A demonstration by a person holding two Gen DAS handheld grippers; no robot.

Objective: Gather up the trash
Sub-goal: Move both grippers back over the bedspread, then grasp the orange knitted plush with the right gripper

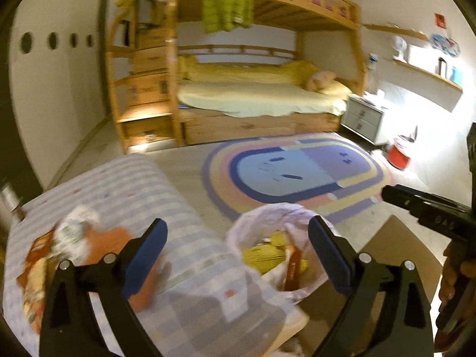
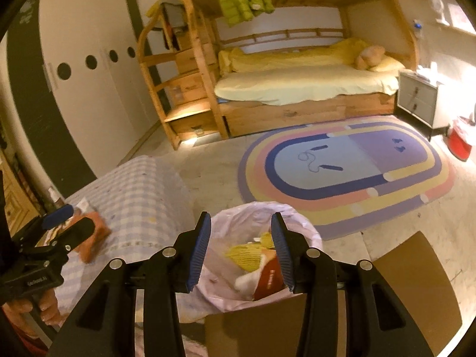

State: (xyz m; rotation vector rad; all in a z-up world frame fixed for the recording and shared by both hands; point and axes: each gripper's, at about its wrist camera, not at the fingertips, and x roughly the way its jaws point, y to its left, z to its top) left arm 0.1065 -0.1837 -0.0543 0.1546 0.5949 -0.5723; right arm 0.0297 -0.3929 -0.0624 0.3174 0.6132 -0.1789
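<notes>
A bin lined with a pale pink bag [image 2: 238, 223] stands on the floor beside the table and holds yellow wrappers [image 2: 244, 255] and a red box [image 2: 269, 279]. My right gripper [image 2: 241, 218] hangs over it, jaws partly apart, nothing between them. A checked cloth covers the table [image 1: 184, 208]. An orange wrapper [image 1: 110, 241], crumpled white paper [image 1: 74, 229] and snack packets [image 1: 32, 270] lie on it at the left. My left gripper [image 1: 236, 227] stands wide open and empty above the table's edge and the bag [image 1: 267, 217]. In the right wrist view the left gripper [image 2: 70, 220] hovers over the orange wrapper [image 2: 95, 235].
A brown cardboard sheet [image 2: 416, 270] lies on the floor right of the bin. Beyond it are an oval striped rug [image 2: 351, 166], a wooden bunk bed [image 2: 297, 89], a nightstand [image 2: 419, 101] and a red bucket [image 2: 461, 142]. A bottle [image 1: 12, 205] stands at the table's left edge.
</notes>
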